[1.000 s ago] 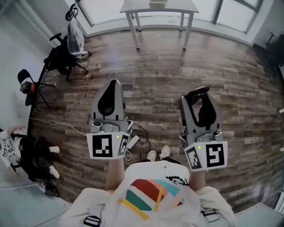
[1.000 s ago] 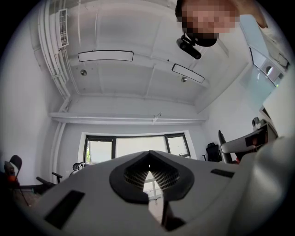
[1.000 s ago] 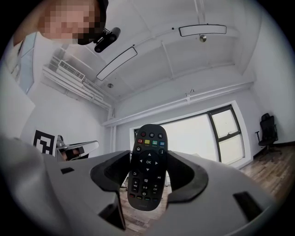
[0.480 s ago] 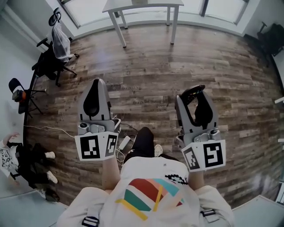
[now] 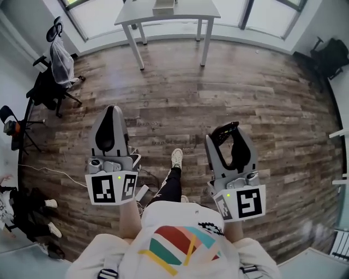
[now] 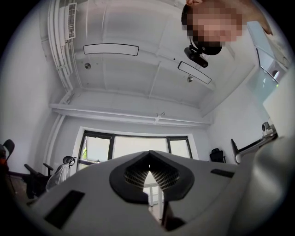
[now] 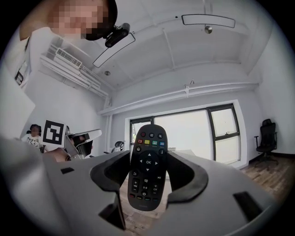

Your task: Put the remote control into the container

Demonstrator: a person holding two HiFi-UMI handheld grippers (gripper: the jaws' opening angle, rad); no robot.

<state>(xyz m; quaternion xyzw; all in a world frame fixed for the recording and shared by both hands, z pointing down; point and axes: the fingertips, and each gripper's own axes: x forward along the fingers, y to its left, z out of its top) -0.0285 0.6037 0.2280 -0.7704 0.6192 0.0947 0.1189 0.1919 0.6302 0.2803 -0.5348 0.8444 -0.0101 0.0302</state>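
Black remote control, red-yellow-green-blue buttons; grey left gripper, right gripper, black-white markers; brown plank floor; white table.

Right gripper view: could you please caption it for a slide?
Right gripper shut on a black remote control, held upright before a window.

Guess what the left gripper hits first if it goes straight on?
Nothing nearby: the left gripper points across bare wooden floor, probably toward the white table, though depth is unclear.
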